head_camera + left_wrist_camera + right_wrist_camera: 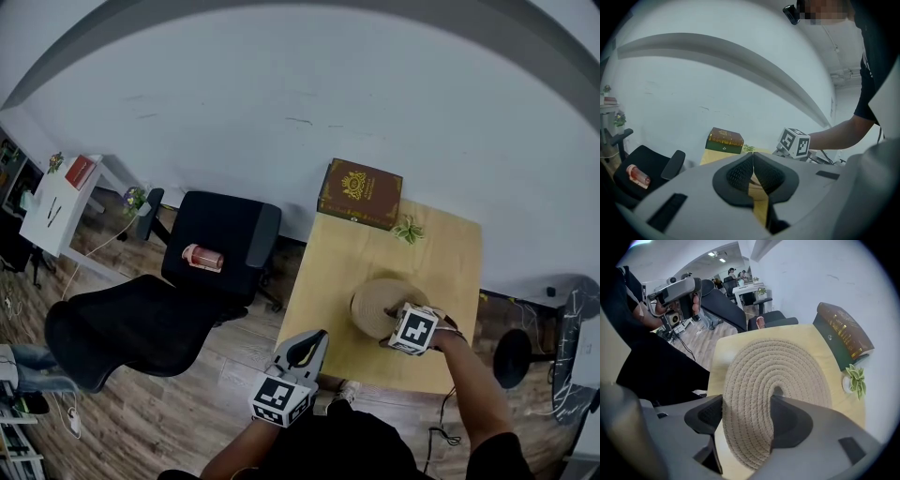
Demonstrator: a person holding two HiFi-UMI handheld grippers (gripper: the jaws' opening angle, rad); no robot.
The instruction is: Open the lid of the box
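Observation:
A round woven rope box [373, 305] stands on the wooden table [342, 253] near its front edge. Its spiral-woven lid [780, 364] fills the right gripper view. My right gripper [747, 411] is down on the box's near right side [398, 324]. The lid's near part sits between its jaws, with one pad against the rim and the other on the top beside the small dark centre. My left gripper [310, 345] hovers off the table's front left corner. Its pads [753, 171] are together with nothing between them.
A brown, gold-patterned book-shaped box [360, 193] lies at the table's far edge, with a small green plant [408, 229] beside it. Two black office chairs [220, 239] stand left of the table, one with a pink bottle [203, 257] on its seat. A white wall runs behind.

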